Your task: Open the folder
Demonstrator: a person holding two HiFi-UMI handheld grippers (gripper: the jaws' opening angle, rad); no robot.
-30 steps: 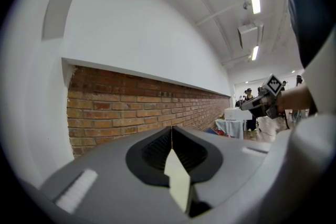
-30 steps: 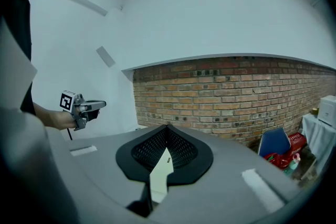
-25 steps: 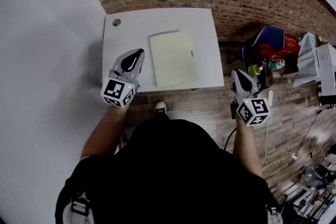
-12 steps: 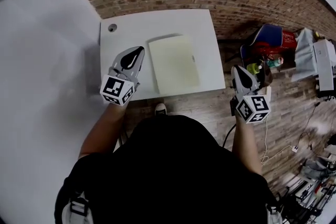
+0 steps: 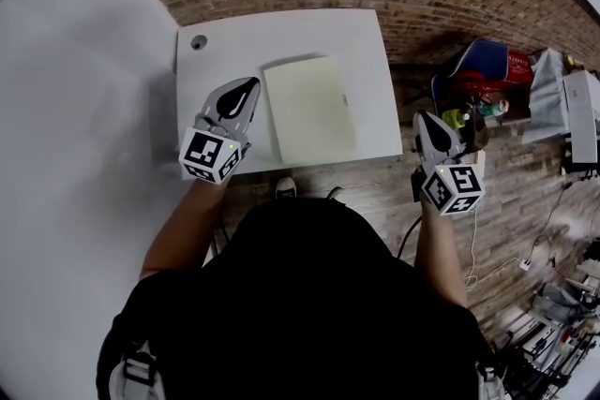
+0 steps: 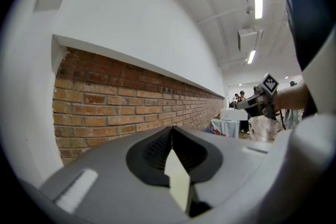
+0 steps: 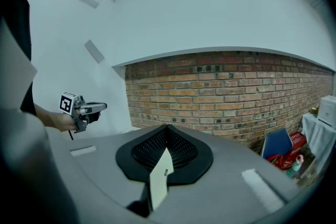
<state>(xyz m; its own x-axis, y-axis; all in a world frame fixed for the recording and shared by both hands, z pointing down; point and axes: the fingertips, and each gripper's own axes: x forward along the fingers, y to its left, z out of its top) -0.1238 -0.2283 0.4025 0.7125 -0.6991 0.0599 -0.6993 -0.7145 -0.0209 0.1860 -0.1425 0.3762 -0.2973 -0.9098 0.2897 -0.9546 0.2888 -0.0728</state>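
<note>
A pale yellow-green folder point(image 5: 309, 108) lies shut and flat on the white table point(image 5: 281, 37), a small tab on its right edge. My left gripper point(image 5: 251, 84) hovers over the table's left part, just left of the folder and apart from it, with its jaws shut and nothing in them. My right gripper point(image 5: 420, 117) hangs beyond the table's right edge, over the brick floor, jaws shut and empty too. In the left gripper view the shut jaws point(image 6: 171, 128) point level at a brick wall. The right gripper view shows its shut jaws point(image 7: 167, 126) and the left gripper point(image 7: 84, 108) far left.
A round cable hole point(image 5: 198, 41) sits at the table's far left corner. A blue and red seat point(image 5: 483, 70) with small items stands right of the table, and more clutter point(image 5: 572, 108) lies at the right edge. My shoe point(image 5: 286, 190) shows below the table's near edge.
Both grippers have edged a little forward, the left one further over the table beside the folder. The folder has not moved and both jaws stay shut.
</note>
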